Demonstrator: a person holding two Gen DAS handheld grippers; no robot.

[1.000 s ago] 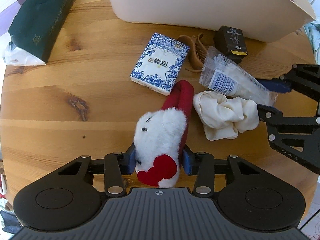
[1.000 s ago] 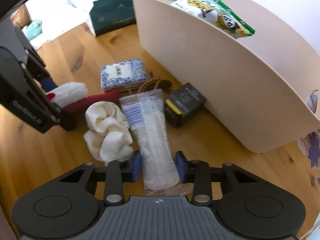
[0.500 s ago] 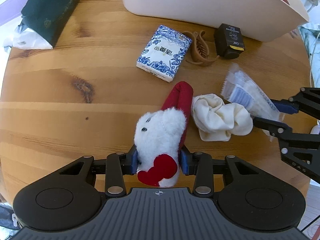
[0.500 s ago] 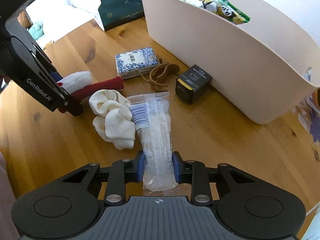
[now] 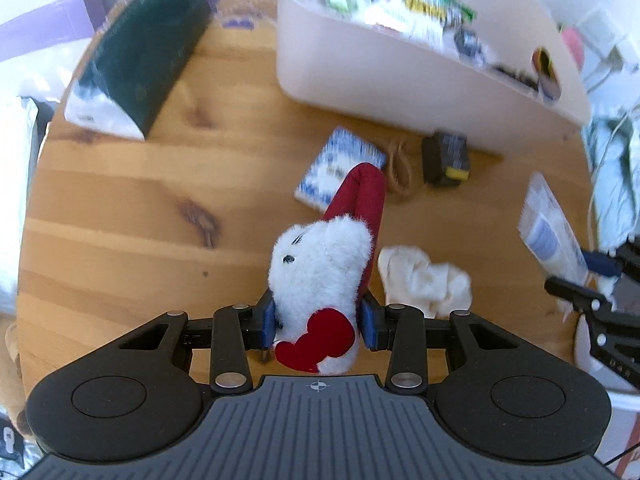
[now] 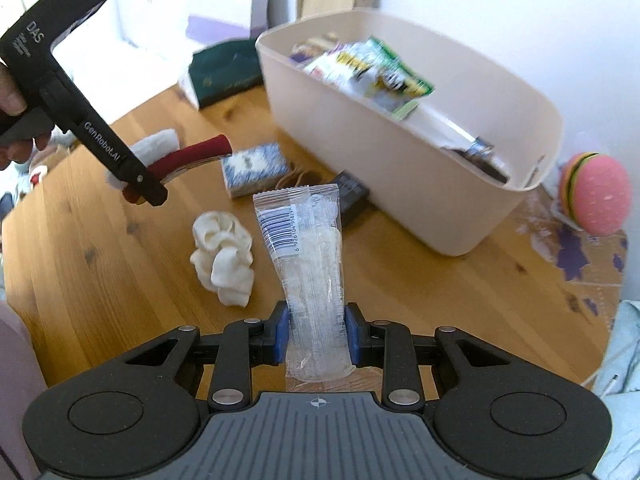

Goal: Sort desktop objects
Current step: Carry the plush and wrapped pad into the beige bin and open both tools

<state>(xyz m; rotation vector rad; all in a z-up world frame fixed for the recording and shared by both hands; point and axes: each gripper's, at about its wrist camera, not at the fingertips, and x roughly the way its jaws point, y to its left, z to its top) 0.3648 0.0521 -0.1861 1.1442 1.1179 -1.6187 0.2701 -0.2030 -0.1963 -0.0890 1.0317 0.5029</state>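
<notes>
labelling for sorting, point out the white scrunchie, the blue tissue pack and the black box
white scrunchie (image 6: 222,255), right wrist view, middle folds
blue tissue pack (image 6: 254,169), right wrist view, top face
black box (image 5: 446,158), left wrist view, top face

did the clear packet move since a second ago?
Yes. The clear packet, clamped in the right gripper, has come up off the table and away from the scrunchie, which stays put.
</notes>
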